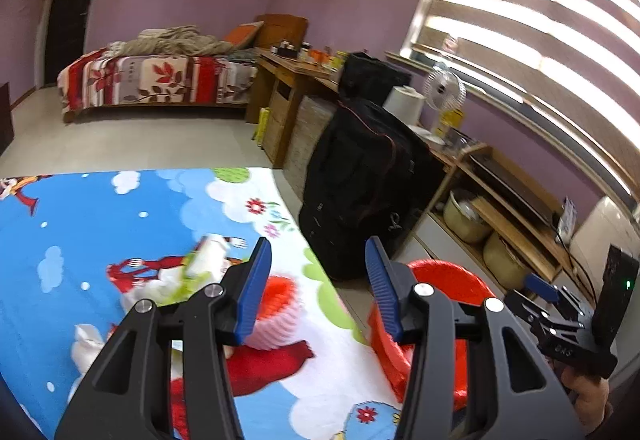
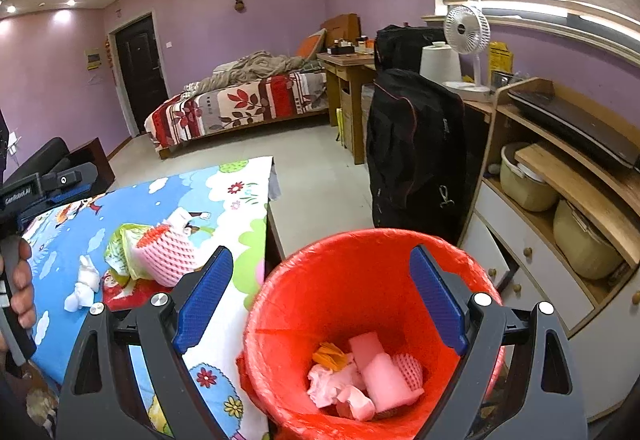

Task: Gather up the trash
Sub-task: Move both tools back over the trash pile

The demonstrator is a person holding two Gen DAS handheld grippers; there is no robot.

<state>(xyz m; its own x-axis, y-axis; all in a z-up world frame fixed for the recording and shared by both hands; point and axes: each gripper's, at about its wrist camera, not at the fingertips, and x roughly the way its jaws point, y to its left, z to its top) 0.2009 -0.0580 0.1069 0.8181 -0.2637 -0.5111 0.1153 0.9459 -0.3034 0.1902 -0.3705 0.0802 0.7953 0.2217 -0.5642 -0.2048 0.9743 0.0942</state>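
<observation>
Both tongs are apart and empty. The right gripper (image 2: 320, 300) hangs over the red bin (image 2: 304, 280). The pink foam net (image 1: 276, 314) lies just beyond the left gripper (image 1: 316, 292), lower centre, so left is nearer.

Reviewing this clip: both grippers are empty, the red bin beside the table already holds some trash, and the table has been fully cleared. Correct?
Not quite: the table is not cleared. The right wrist view shows a pink foam net, a wrapper and crumpled tissue on it. The rest stands: red bin holds trash.
</observation>
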